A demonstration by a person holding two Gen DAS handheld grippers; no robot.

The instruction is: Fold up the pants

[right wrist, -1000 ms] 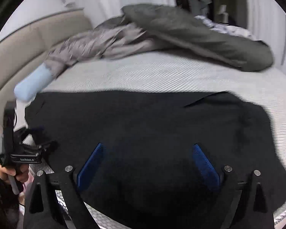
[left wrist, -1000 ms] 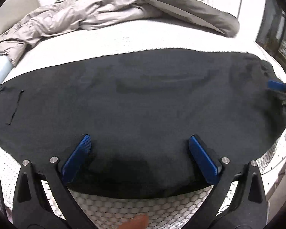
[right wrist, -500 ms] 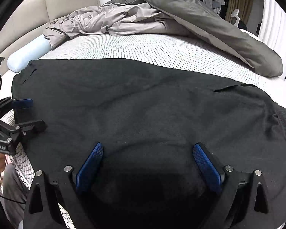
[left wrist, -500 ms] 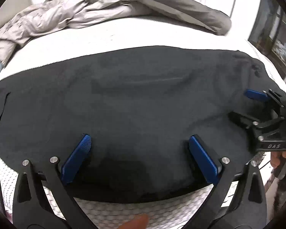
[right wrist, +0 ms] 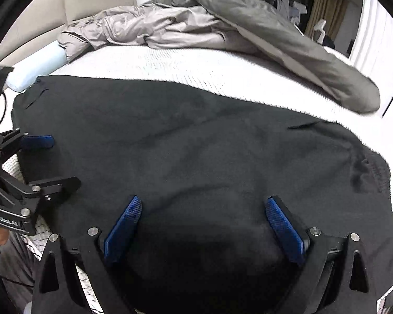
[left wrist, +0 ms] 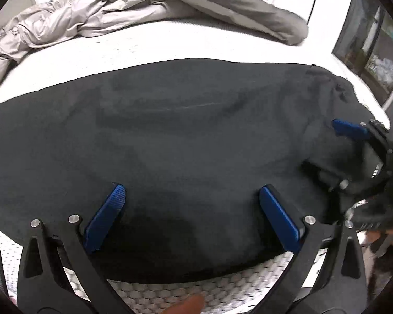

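Black pants (left wrist: 186, 136) lie spread flat across the white bed, also in the right wrist view (right wrist: 196, 151). My left gripper (left wrist: 191, 196) is open, its blue fingers hovering over the pants near the bed's front edge. My right gripper (right wrist: 201, 206) is open over the pants too. The right gripper also shows at the right of the left wrist view (left wrist: 351, 151), over the pants' right end. The left gripper shows at the left of the right wrist view (right wrist: 39, 162), over the pants' left end.
A crumpled grey duvet (right wrist: 222, 26) lies across the far side of the bed, also in the left wrist view (left wrist: 144, 10). A pale blue bolster (right wrist: 36, 68) lies at the far left by the beige headboard (right wrist: 39, 7). The white mattress (left wrist: 154, 44) edge runs below my grippers.
The right gripper has moved further in over the pants' right end. Both cameras have shifted slightly; the pants lie as before.
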